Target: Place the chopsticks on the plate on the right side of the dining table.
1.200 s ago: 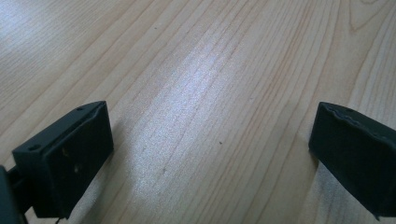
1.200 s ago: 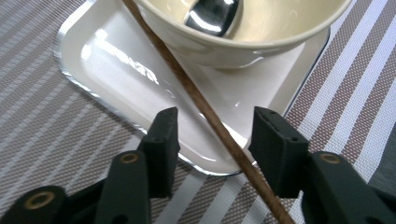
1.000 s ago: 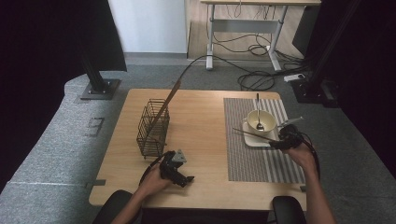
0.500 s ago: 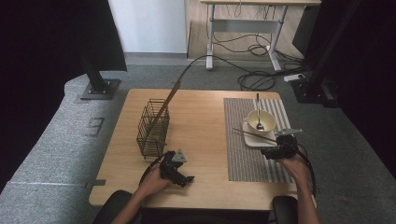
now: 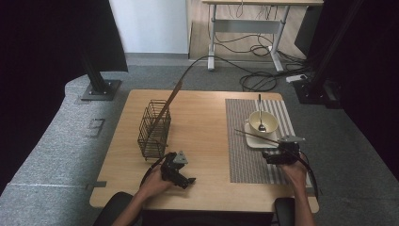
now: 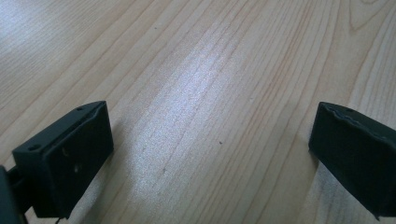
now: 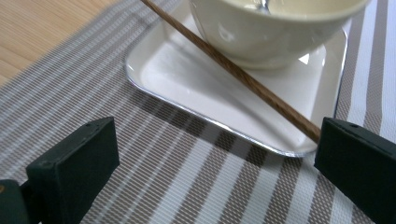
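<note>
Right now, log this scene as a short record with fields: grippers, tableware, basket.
left gripper: jaws open, over bare wood of the table, nothing between them
right gripper: jaws open, on the striped placemat, just short of the plate
chopstick: wooden, lies slanted across the white plate, against the bowl's base
bowl: cream, on the plate, spoon inside
wire basket: dark, upright, left half of table, a long wooden utensil leaning out of it
</note>
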### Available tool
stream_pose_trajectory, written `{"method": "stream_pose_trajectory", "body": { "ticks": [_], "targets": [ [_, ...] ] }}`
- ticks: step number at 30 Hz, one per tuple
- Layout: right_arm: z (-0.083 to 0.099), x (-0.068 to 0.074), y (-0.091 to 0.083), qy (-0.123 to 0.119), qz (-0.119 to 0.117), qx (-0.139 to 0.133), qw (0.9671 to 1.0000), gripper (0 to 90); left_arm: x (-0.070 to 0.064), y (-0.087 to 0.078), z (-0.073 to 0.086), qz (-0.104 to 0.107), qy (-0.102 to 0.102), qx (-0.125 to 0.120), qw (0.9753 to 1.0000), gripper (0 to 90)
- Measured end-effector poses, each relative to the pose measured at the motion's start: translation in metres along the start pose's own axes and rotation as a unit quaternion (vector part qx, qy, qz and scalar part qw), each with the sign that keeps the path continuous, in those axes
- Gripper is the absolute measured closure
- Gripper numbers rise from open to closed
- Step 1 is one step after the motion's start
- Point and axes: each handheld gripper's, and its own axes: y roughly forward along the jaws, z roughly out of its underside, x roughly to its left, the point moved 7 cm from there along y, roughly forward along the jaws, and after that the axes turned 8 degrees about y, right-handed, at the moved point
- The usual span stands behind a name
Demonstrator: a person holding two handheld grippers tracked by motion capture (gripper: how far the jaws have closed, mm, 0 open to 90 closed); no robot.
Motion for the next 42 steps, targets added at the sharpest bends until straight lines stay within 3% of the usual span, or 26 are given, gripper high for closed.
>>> {"method": "stream_pose_trajectory", "body": {
  "ticks": [15,21,32,42],
  "targets": [
    [0.014,-0.011,0.018,0.004,0.011,0.02,0.9997,0.0,0.001,0.001,-0.001,0.004,0.005,-0.002,1.0,0.0],
    [0.01,-0.019,0.023,0.027,0.013,0.011,0.9995,0.0,0.001,0.001,-0.001,0.005,0.007,-0.002,1.0,0.0],
    [0.007,-0.025,0.029,0.026,0.017,0.01,0.9995,0.0,0.001,0.001,-0.001,0.006,0.007,-0.002,1.0,0.0],
    [0.005,-0.027,0.033,0.01,0.018,0.012,0.9997,0.0,0.002,0.002,-0.002,0.006,0.008,-0.002,0.9999,0.0]
  ]
}}
